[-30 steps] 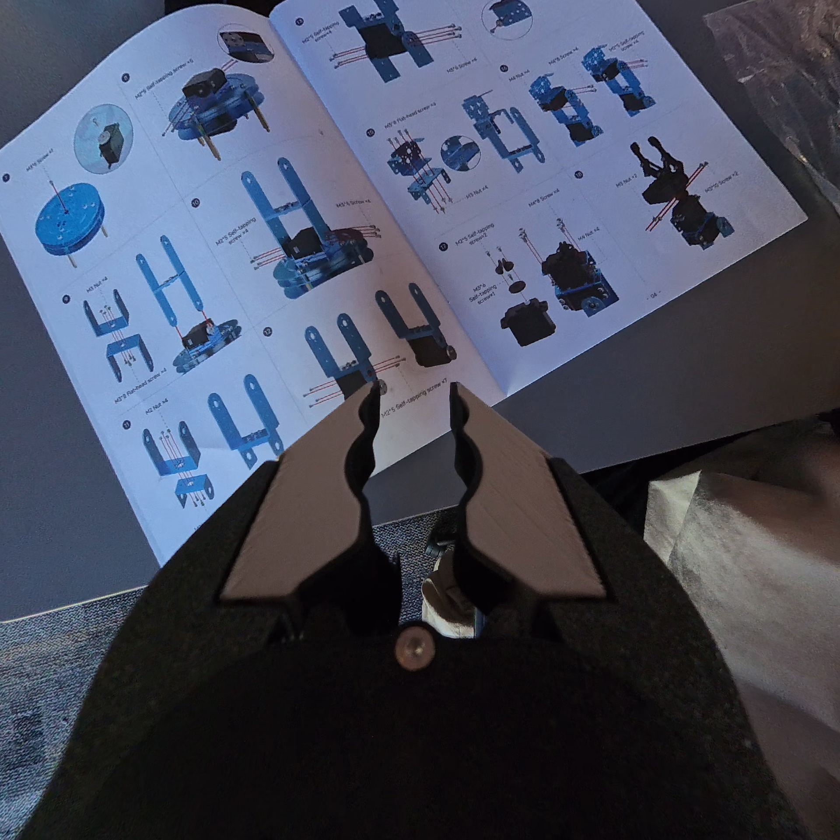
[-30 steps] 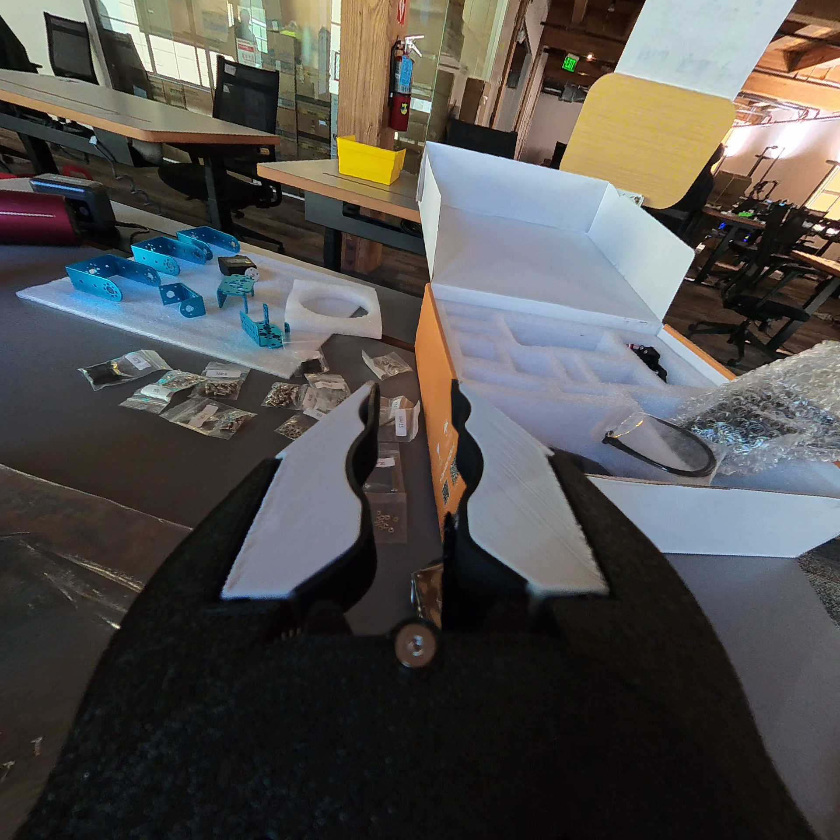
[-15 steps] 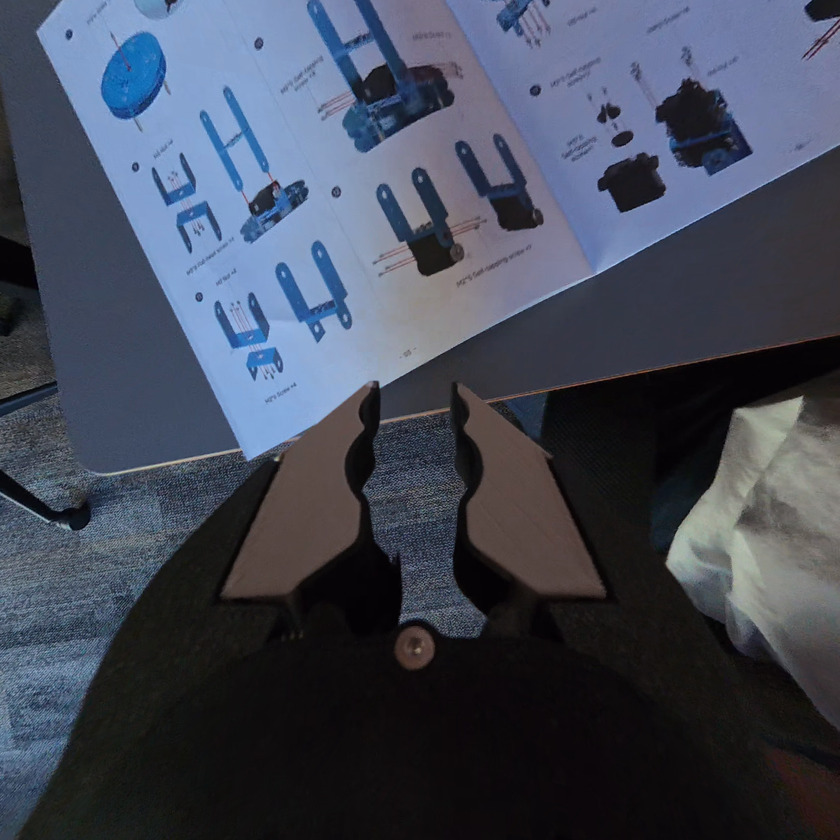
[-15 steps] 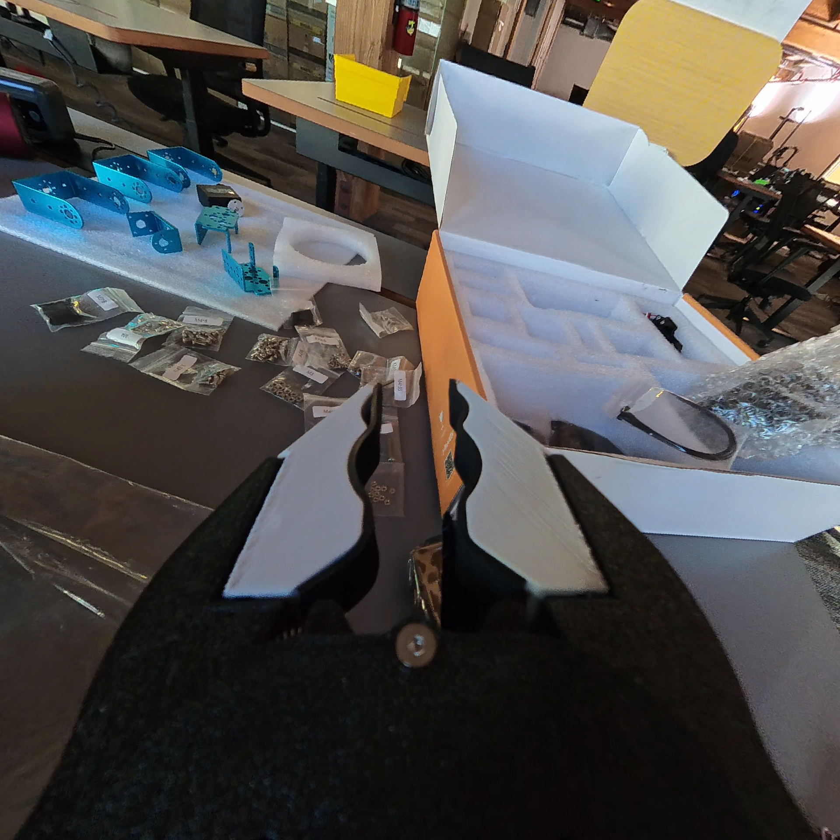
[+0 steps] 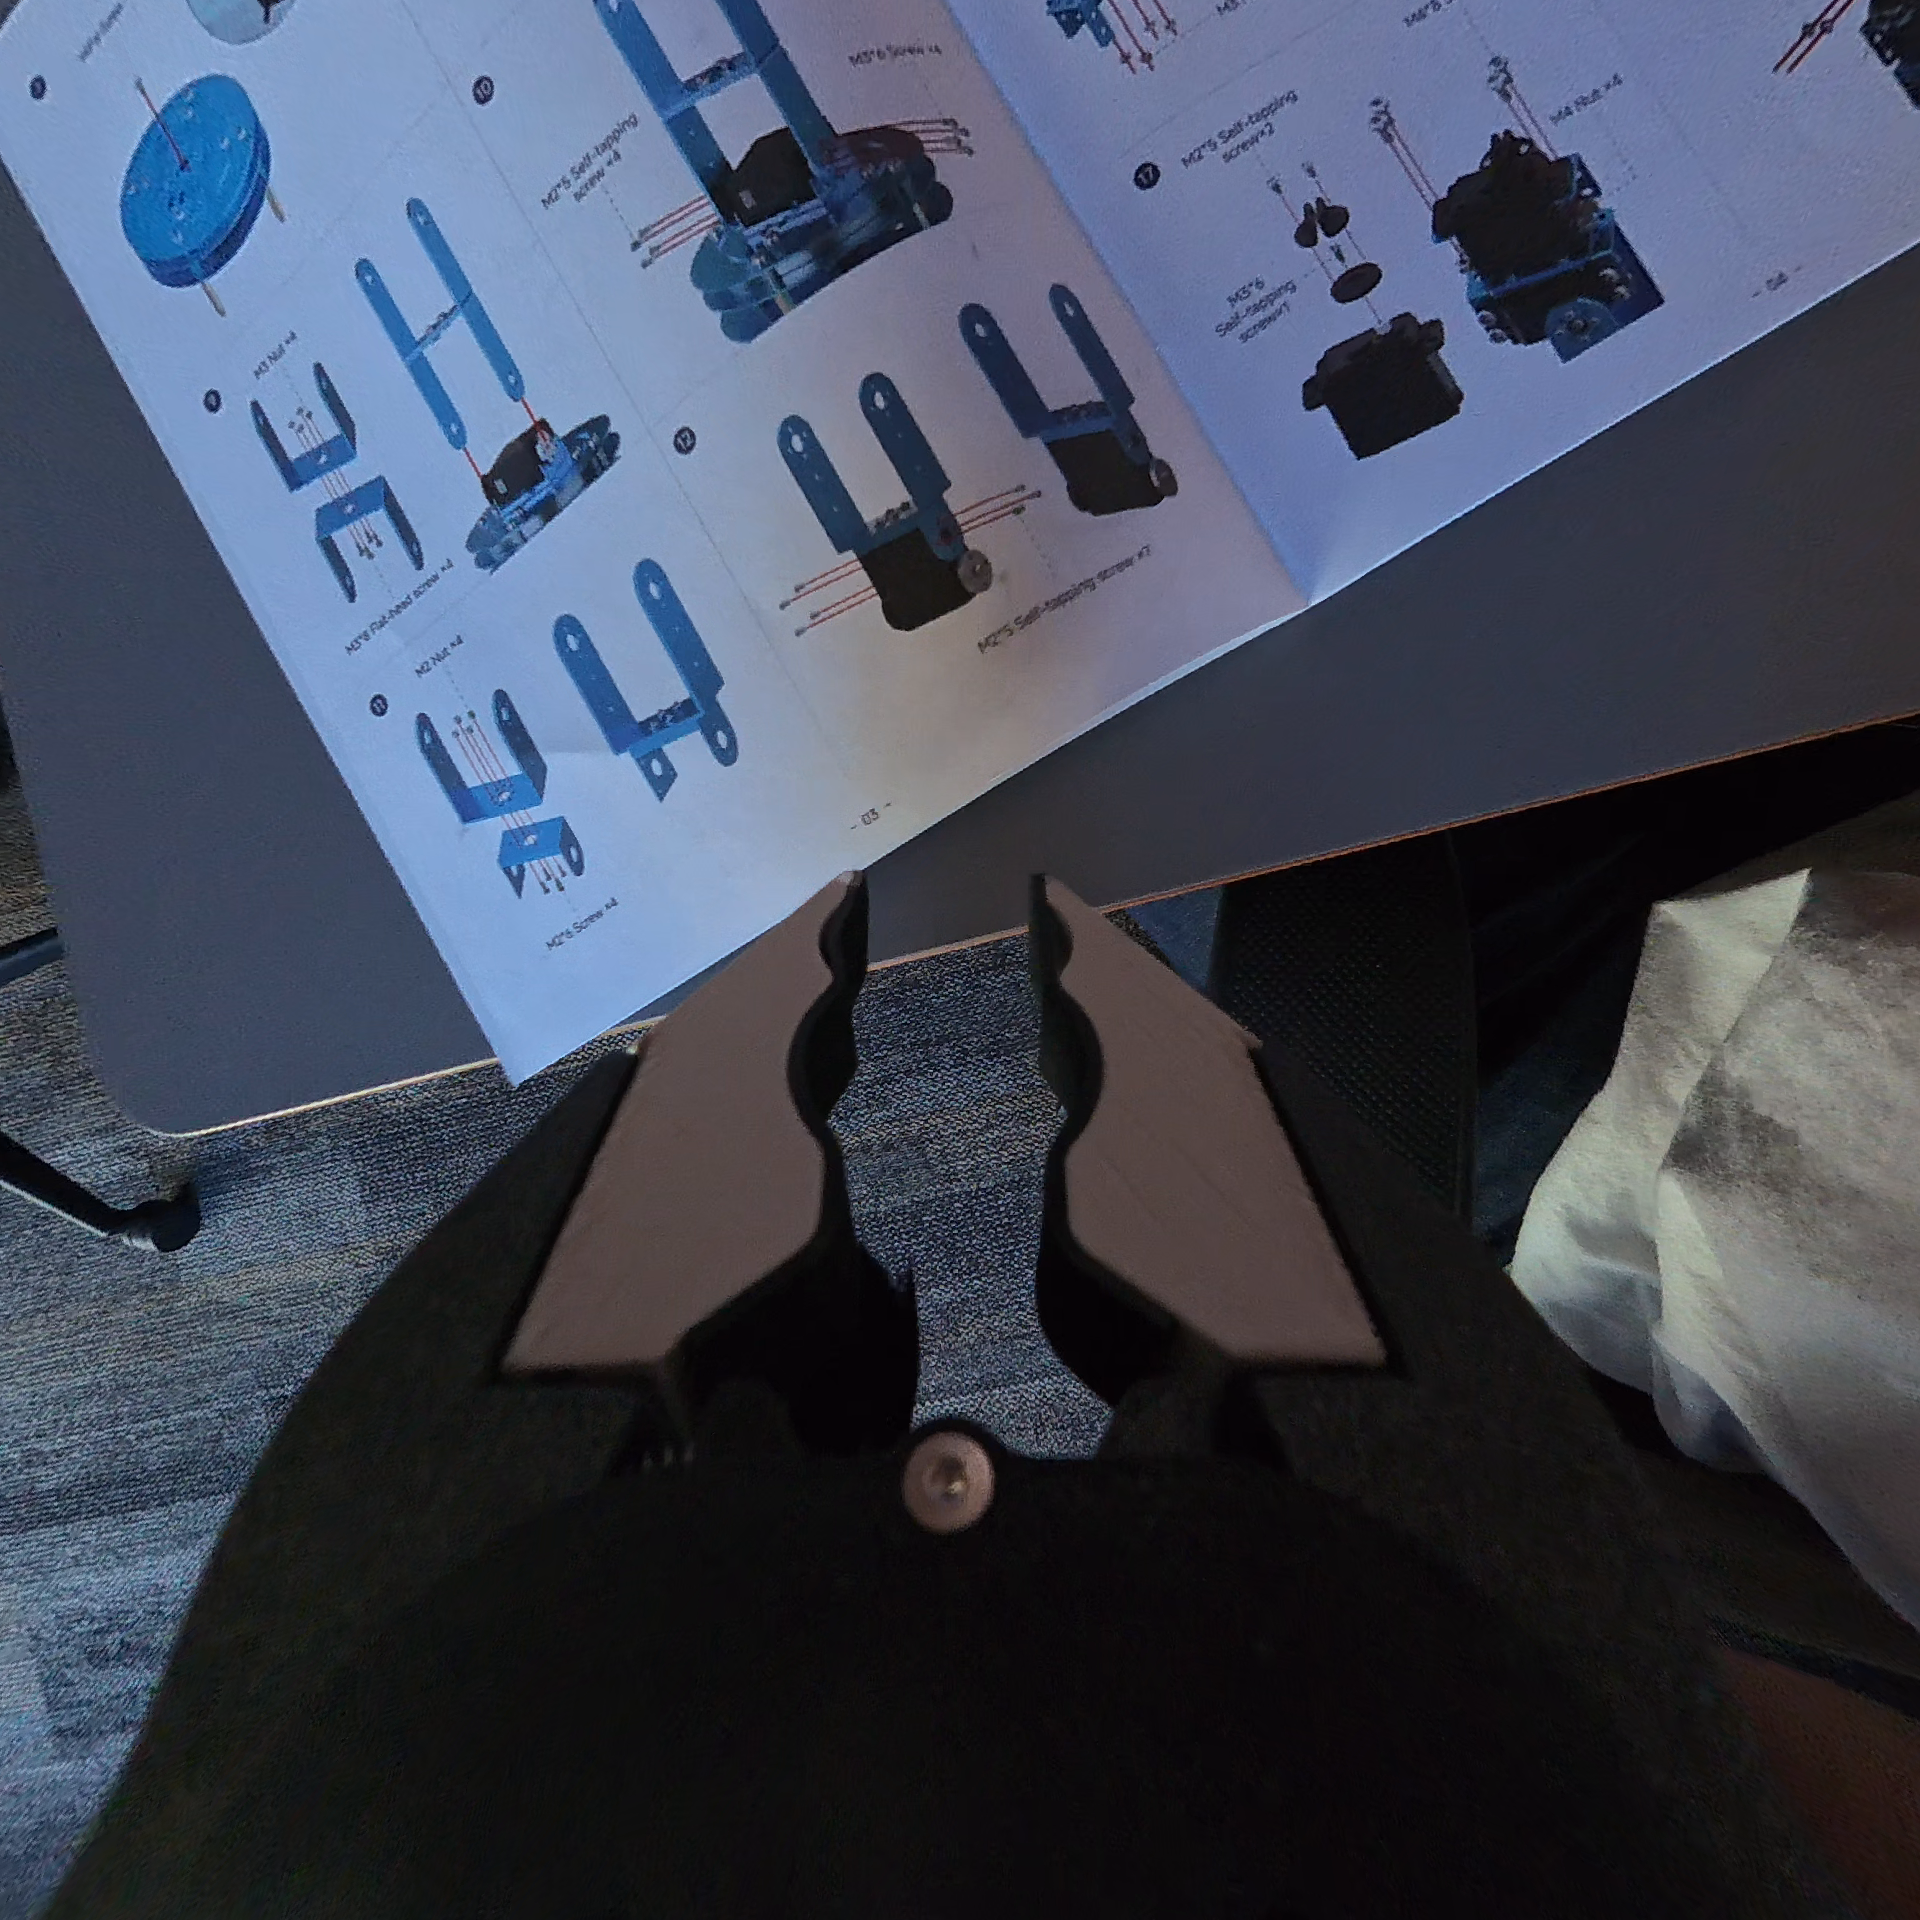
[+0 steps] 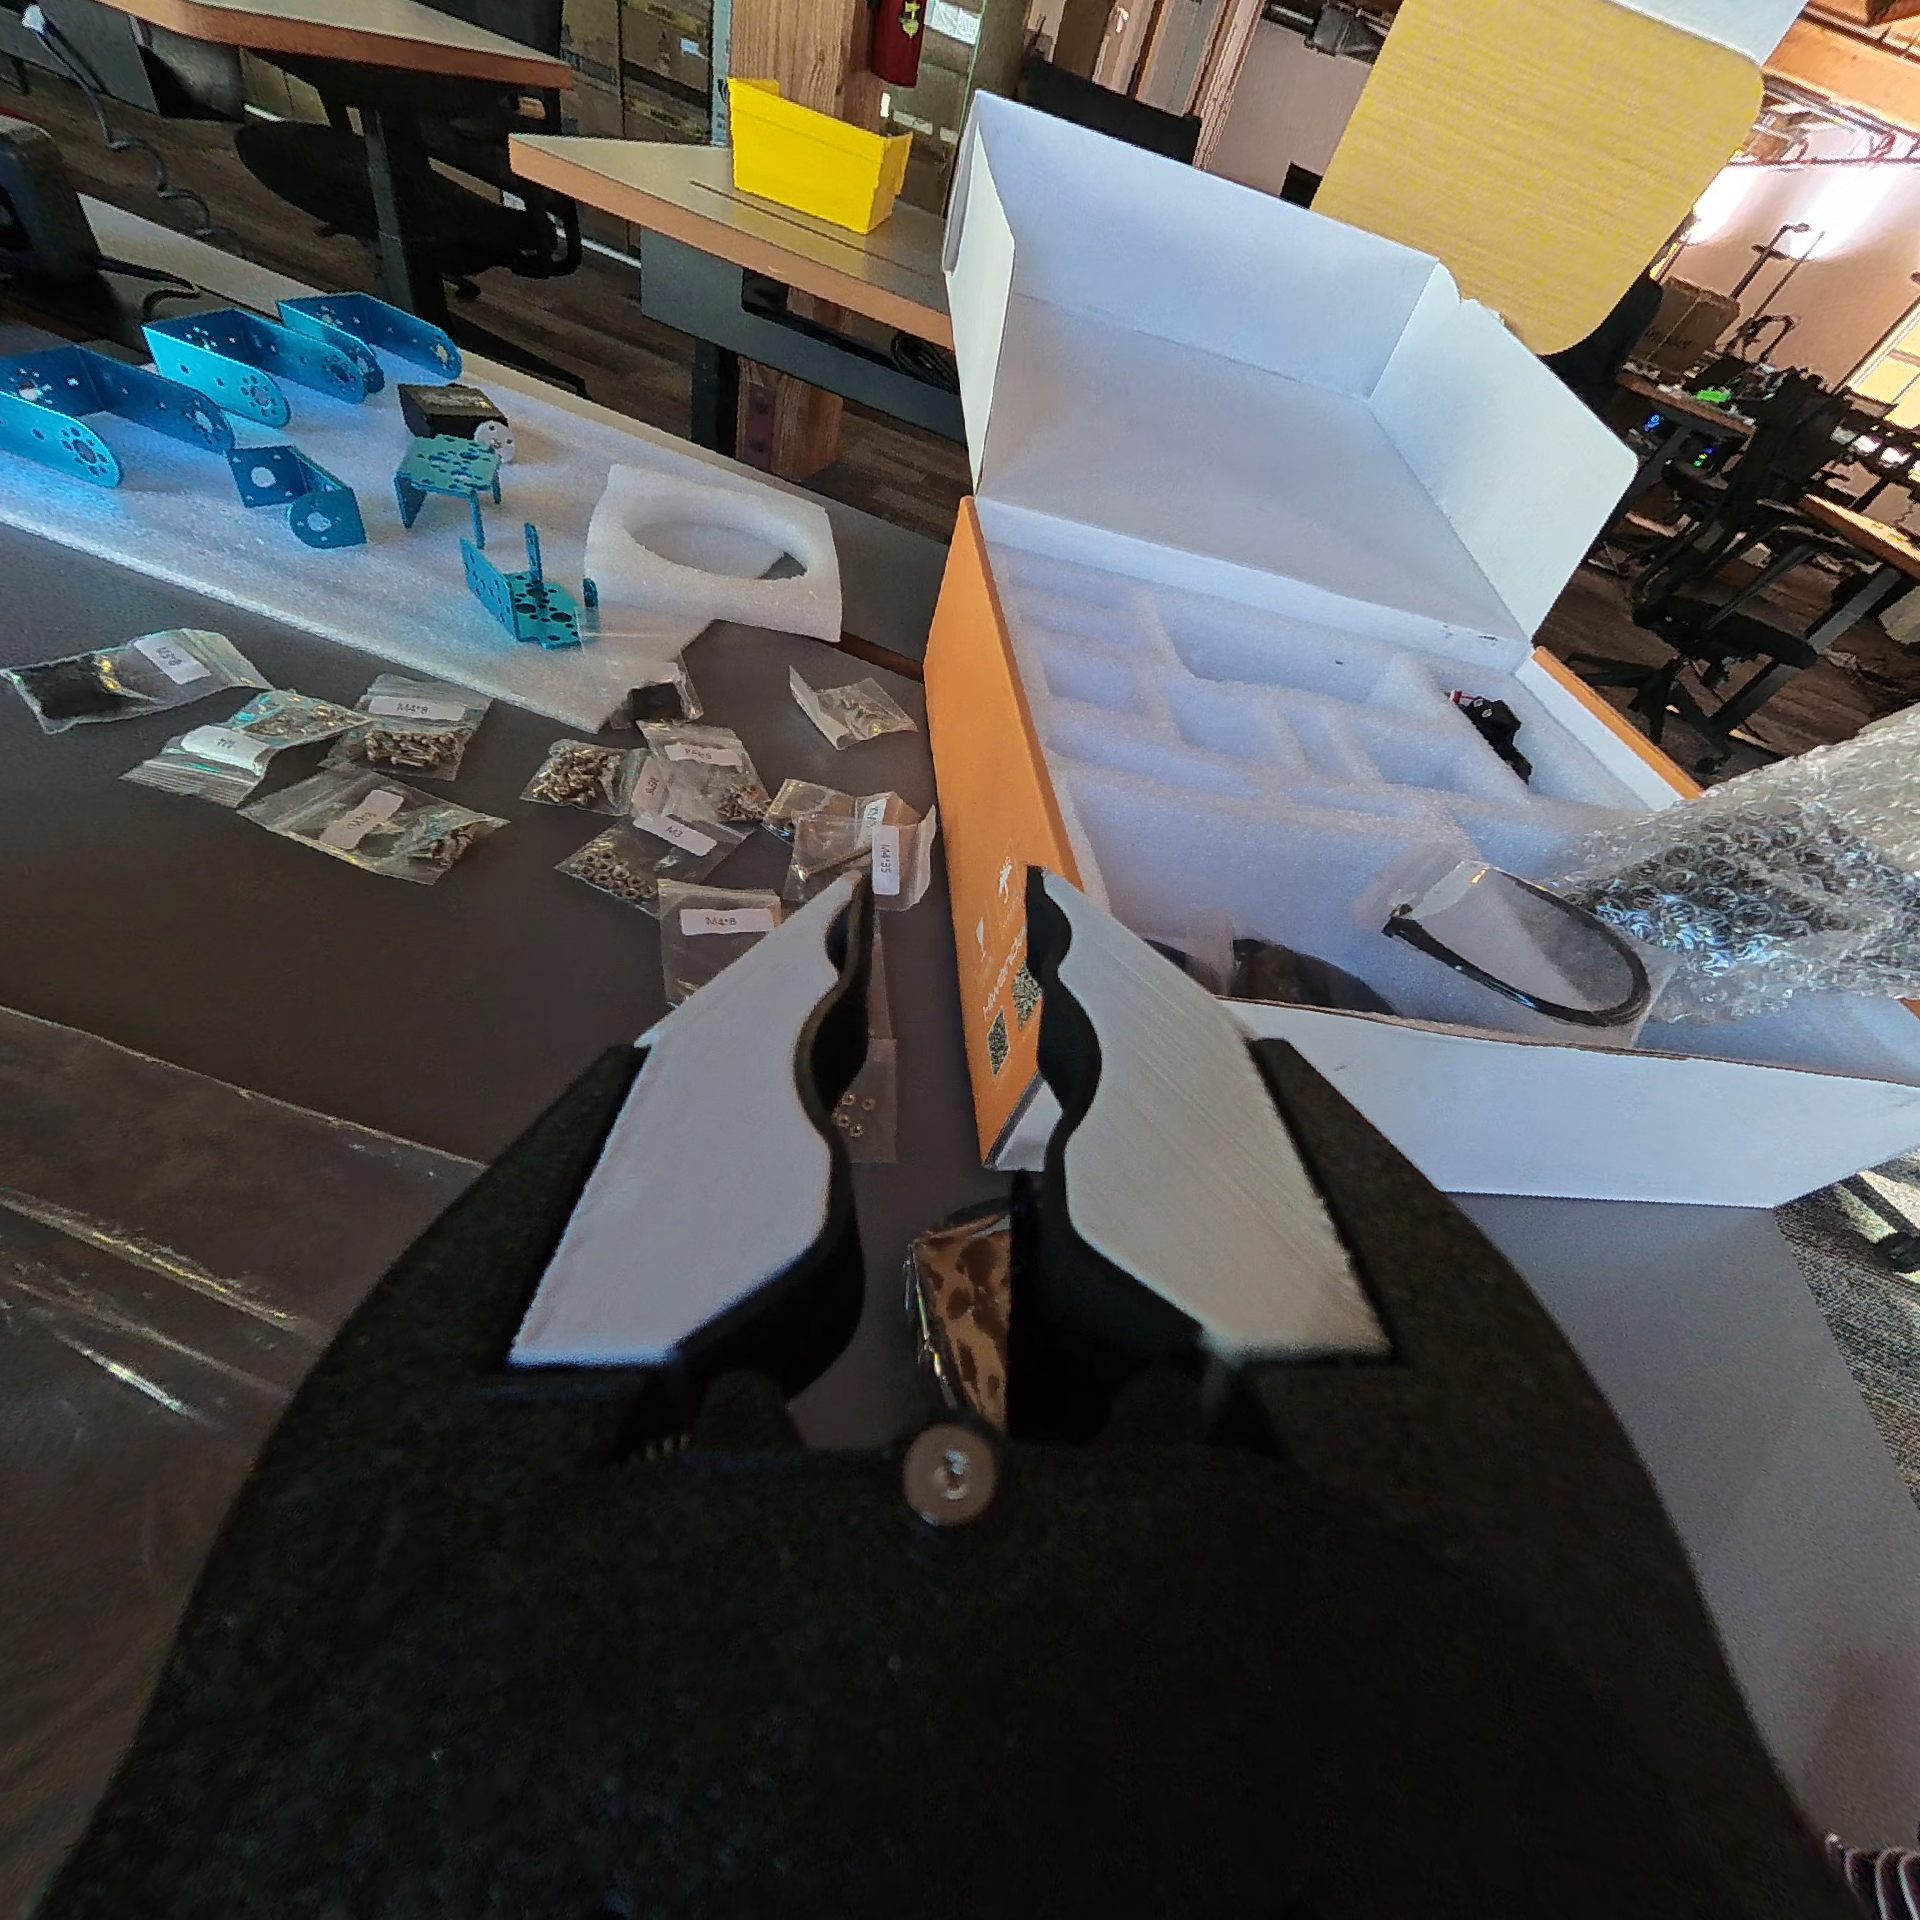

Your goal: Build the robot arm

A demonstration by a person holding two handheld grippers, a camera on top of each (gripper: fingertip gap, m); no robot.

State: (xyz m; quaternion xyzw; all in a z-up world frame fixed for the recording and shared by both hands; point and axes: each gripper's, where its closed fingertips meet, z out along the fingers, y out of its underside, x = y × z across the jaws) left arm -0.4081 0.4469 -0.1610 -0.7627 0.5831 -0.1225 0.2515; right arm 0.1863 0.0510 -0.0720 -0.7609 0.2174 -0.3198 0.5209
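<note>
The left gripper (image 5: pixel 945 883) hangs parted and empty off the grey bench (image 5: pixel 1455 582) edge, nearest the open white instruction booklet (image 5: pixel 727 436), while the right gripper (image 6: pixel 945 883), likewise parted and empty, hovers over small clear hardware bags (image 6: pixel 717 920) beside the orange-sided foam-lined box (image 6: pixel 987 790).

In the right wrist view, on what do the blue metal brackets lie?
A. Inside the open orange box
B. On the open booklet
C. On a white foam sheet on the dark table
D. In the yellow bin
C: the blue metal brackets rest on the white foam sheet that is spread on the dark table, left of the open orange box.
</note>
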